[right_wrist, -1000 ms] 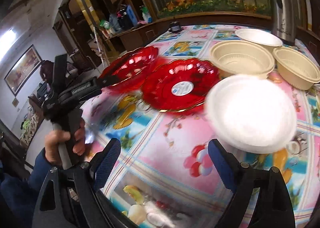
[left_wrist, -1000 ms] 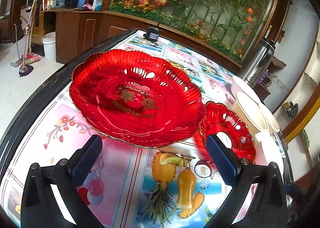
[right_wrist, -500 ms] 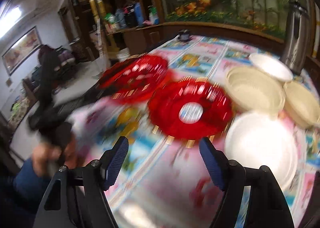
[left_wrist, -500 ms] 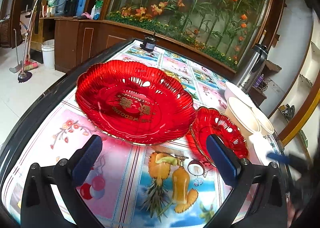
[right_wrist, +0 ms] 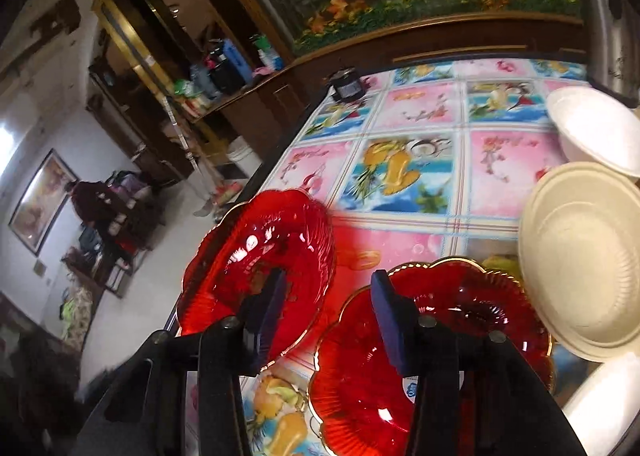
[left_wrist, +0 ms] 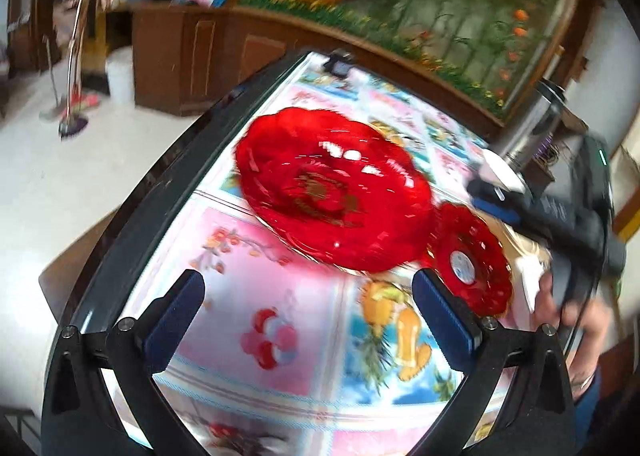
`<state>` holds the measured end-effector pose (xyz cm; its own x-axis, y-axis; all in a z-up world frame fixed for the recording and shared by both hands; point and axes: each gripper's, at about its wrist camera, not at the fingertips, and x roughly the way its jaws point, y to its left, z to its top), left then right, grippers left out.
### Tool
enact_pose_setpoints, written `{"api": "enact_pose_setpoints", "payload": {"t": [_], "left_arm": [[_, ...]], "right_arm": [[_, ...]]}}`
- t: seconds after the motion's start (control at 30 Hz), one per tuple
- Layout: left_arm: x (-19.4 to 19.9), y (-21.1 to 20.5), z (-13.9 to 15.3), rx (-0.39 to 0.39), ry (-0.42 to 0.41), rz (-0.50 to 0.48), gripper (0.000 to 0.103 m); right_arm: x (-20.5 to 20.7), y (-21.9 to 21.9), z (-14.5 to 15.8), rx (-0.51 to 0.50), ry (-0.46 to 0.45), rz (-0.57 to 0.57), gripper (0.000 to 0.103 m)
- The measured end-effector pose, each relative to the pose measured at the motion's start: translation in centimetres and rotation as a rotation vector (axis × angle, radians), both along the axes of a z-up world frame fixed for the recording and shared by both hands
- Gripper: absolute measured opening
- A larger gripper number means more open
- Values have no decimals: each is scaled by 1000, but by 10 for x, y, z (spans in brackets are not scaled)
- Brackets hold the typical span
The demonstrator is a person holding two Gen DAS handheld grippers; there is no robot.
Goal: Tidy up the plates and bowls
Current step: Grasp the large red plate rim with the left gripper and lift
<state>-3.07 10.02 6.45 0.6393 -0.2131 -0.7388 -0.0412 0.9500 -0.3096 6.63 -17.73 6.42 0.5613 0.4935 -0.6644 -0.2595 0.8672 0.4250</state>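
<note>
A large red glass plate (left_wrist: 332, 196) lies on the table, with a small red plate (left_wrist: 470, 260) at its right. My left gripper (left_wrist: 308, 308) is open and empty, hovering short of both. In the right wrist view my right gripper (right_wrist: 328, 304) is open, low over the gap between the large red plate (right_wrist: 256, 256) and the small red plate (right_wrist: 440, 336). A cream bowl (right_wrist: 580, 260) and a white bowl (right_wrist: 596, 132) sit to its right. The right gripper also shows in the left wrist view (left_wrist: 496, 204), past the small plate.
The table (left_wrist: 304, 336) has a colourful fruit-print cloth and a dark rounded edge (left_wrist: 160, 184) at the left. A steel thermos (left_wrist: 532, 132) stands at the far right. A small dark jar (right_wrist: 348, 86) sits at the far edge. A wooden cabinet with a flower mural lies behind.
My left gripper pulled back and swung, so the plates look smaller and farther. My right gripper dropped low and forward to the two red plates. Both stay open.
</note>
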Motion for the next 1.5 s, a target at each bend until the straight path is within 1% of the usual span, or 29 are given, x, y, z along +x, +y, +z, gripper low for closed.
{"api": "enact_pose_setpoints", "payload": {"t": [0.03, 0.07, 0.13, 0.2, 0.23, 0.37, 0.4, 0.43, 0.47, 0.5, 0.53, 0.6, 0.7, 0.73, 0.77, 0.8, 0.87, 0.9, 0.93, 1.07, 1.23, 1.5], "left_arm": [[6, 4, -1, 0, 10, 14, 103], [14, 8, -1, 3, 18, 27, 103], [34, 16, -1, 26, 20, 38, 103], [51, 21, -2, 55, 19, 57, 94], [62, 25, -5, 58, 37, 58, 92], [88, 37, -17, 49, 74, 75, 75], [90, 39, -20, 44, 80, 74, 68], [94, 41, -25, 32, 93, 72, 62], [95, 41, -29, 21, 103, 69, 53], [96, 41, -30, 12, 107, 64, 50], [96, 42, -32, 5, 106, 57, 50], [95, 41, -35, 19, 98, 61, 50], [94, 41, -38, -2, 97, 51, 50], [94, 39, -40, -1, 100, 46, 50], [94, 37, -42, 4, 101, 40, 48], [94, 34, -43, 8, 103, 33, 42], [95, 28, -45, 6, 106, 16, 36], [94, 26, -45, 1, 104, 8, 35], [93, 24, -44, 0, 100, 4, 35], [82, 16, -37, 49, 74, 12, 35], [70, 20, -39, 40, 83, 18, 35], [26, 29, -39, 46, 89, 35, 35]], "right_arm": [[0, -2, -3, -14, 2, -6, 44], [0, -5, -5, -11, 6, -10, 41], [2, -8, -8, 20, 26, 20, 38], [4, -7, -11, 41, 27, 27, 32], [6, -6, -13, 53, 28, 31, 28], [8, 1, -16, 60, 11, 40, 28], [9, 4, -17, 60, 2, 43, 28], [10, 7, -18, 60, 3, 43, 28], [12, 9, -21, 57, 10, 42, 28], [13, 12, -24, 61, 19, 44, 28], [13, 13, -26, 64, 26, 46, 28], [14, 17, -29, 51, 32, 52, 28], [17, 23, -36, 29, 45, 53, 24], [17, 26, -39, 24, 49, 58, 16], [18, 28, -41, 19, 52, 65, 11], [17, 32, -42, 4, 43, 69, 11], [15, 35, -40, -15, 18, 70, 10], [14, 36, -40, -19, 16, 73, 10], [13, 36, -40, -19, 17, 73, 10], [11, 37, -41, -28, 28, 78, 10], [8, 39, -40, -33, 36, 102, 10], [-15, 50, -38, -51, 57, 174, 10]]}}
